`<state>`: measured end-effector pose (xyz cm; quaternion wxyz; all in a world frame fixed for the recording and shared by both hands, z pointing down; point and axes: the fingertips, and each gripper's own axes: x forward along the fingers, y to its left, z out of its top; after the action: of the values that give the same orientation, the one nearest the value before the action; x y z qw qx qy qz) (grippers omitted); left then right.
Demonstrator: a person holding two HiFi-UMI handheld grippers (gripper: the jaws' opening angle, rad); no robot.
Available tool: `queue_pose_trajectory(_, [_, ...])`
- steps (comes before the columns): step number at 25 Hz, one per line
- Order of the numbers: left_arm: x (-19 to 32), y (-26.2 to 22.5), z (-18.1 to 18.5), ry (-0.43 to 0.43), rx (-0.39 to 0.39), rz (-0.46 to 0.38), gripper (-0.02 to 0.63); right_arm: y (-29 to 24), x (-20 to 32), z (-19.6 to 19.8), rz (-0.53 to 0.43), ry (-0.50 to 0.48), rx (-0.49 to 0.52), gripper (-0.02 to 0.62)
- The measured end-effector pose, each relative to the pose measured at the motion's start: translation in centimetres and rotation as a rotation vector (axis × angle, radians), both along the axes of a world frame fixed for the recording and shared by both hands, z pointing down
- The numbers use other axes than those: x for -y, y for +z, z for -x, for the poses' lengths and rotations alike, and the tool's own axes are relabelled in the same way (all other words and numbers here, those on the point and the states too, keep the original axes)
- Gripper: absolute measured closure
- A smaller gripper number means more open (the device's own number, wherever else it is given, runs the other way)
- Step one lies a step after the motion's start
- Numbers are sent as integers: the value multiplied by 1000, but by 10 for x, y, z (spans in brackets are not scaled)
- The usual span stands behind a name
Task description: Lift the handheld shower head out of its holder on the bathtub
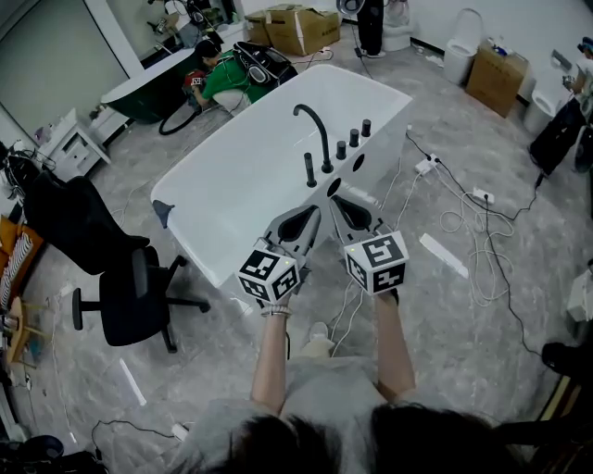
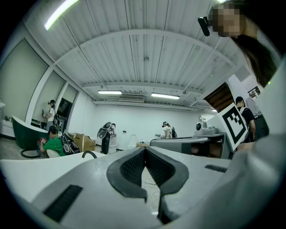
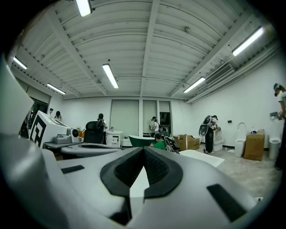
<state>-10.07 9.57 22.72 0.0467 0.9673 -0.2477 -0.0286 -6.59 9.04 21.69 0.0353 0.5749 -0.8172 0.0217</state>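
A white bathtub (image 1: 190, 236) stands in the middle of the head view. On its near-right rim are a curved black faucet (image 1: 315, 125), three black knobs (image 1: 353, 137) and the black handheld shower head (image 1: 309, 169), upright in its holder. My left gripper (image 1: 313, 213) (image 2: 144, 150) is shut and holds nothing, its tip just short of the rim below the shower head. Beside it my right gripper (image 1: 336, 201) (image 3: 143, 149) is also shut and holds nothing. Neither touches the shower head. The faucet's arc (image 2: 89, 154) shows low in the left gripper view.
A black office chair (image 1: 130, 287) stands left of the tub. White cables and a power strip (image 1: 473, 231) lie on the floor at the right. Cardboard boxes (image 1: 301, 28), a dark green tub (image 1: 148, 88) and a person in green (image 1: 218, 79) are behind.
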Motion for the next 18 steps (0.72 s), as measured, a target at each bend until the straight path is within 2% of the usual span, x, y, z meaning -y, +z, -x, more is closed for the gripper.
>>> queue_pose_trajectory(8, [51,9,4,53,10,22,601,8,49,8,27,48,14,595])
queue_pose_trajectory(18, [83,16,8,85,13,36,601,18,79,5,47,92,-10,595])
